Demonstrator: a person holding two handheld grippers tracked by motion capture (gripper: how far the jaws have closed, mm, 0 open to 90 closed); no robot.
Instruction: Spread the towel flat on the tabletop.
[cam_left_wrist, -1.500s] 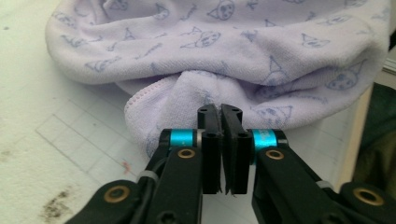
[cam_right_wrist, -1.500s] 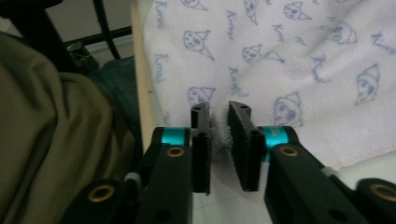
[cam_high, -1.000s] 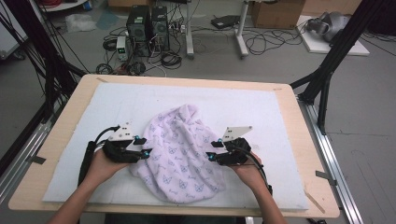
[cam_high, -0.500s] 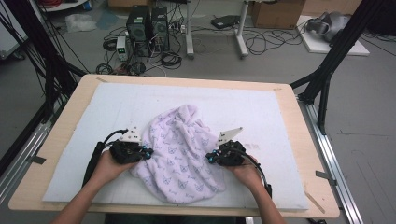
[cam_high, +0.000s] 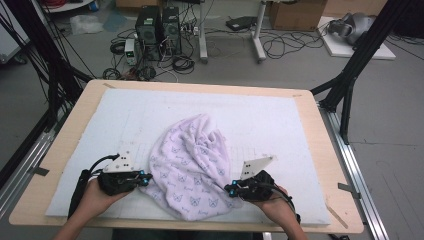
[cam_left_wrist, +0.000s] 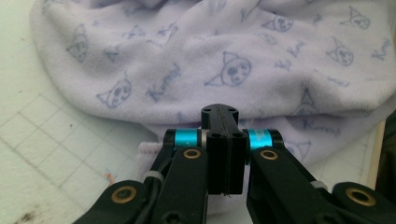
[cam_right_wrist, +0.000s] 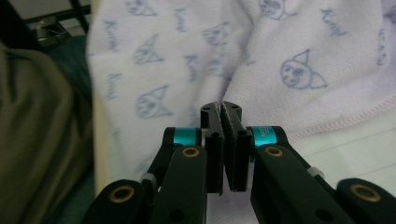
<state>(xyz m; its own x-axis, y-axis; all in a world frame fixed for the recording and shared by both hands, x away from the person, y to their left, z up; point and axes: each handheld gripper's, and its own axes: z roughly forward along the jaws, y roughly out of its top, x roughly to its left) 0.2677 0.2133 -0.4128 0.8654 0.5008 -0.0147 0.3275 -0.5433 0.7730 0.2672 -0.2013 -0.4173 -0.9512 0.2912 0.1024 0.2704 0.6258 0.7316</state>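
A lilac cloth (cam_high: 192, 160) printed with cat faces lies bunched on the white mat (cam_high: 280, 120), towards the near side. My left gripper (cam_high: 145, 177) is at the cloth's near left edge. In the left gripper view the jaws (cam_left_wrist: 219, 109) are pressed together with the cloth's hem (cam_left_wrist: 145, 150) showing beside them and the cloth (cam_left_wrist: 233, 70) spread beyond. My right gripper (cam_high: 227, 189) is at the near right edge. In the right gripper view its jaws (cam_right_wrist: 221, 106) pinch a thin fold of the cloth (cam_right_wrist: 289, 56).
The mat covers a wooden table (cam_high: 327, 150) whose near edge is just behind both hands. Black frame posts (cam_high: 350, 75) stand at the right and left. Computer cases (cam_high: 157, 25) and cables lie on the floor beyond the far edge.
Both hands have drawn back towards the near edge of the table, the left one also a little leftward. The cloth's near corners have come along with the grippers.
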